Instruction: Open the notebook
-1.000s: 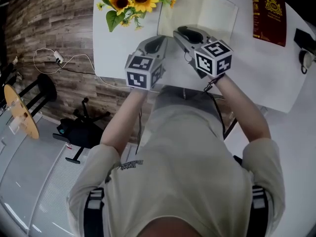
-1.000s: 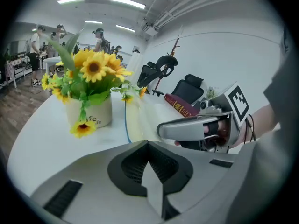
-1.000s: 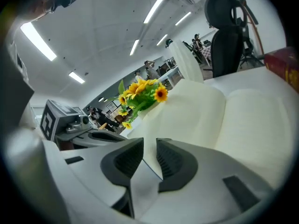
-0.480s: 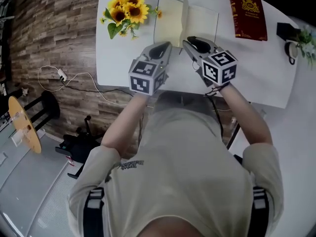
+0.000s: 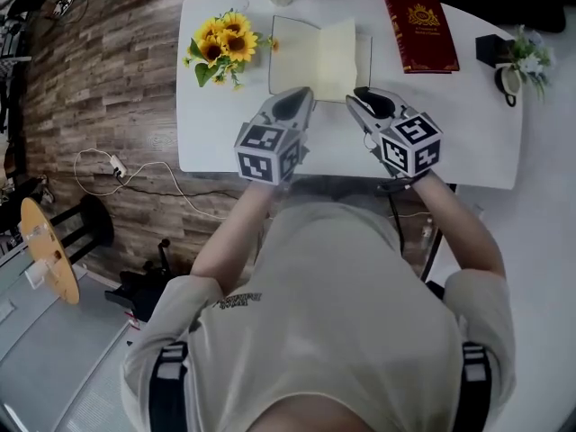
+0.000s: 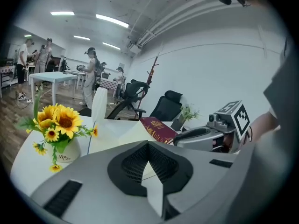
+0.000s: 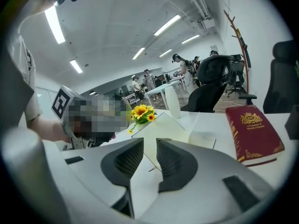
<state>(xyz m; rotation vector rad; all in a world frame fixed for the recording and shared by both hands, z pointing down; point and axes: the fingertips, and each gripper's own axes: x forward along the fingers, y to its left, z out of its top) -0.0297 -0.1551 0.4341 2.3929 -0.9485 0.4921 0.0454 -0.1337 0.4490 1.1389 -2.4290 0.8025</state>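
1. Already the notebook (image 5: 315, 57) lies spread open on the white table (image 5: 216, 124), cream pages up, towards the far side. One leaf near the spine stands partly raised rather than flat, so the task looks done or nearly so
2. It should handle as a light thing, with thin, floppy leaves inside a somewhat stiffer cover. The free outer edge of a leaf or of the cover is the likely place to take hold, pinched gently, since paper creases and tears. On the smooth table the book may slide unless it is steadied
3. The left tool (image 5: 304, 93) has its tips closed together with nothing between them. It hangs over the near part of the table, clear of the notebook
4. The right tool (image 5: 358, 94) has its jaws a narrow gap apart and empty. It hovers just beside the left one, also not touching the pages
5. Further out, a pot of sunflowers (image 5: 220, 43) stands left of the notebook and a red book (image 5: 419, 27) lies to its right
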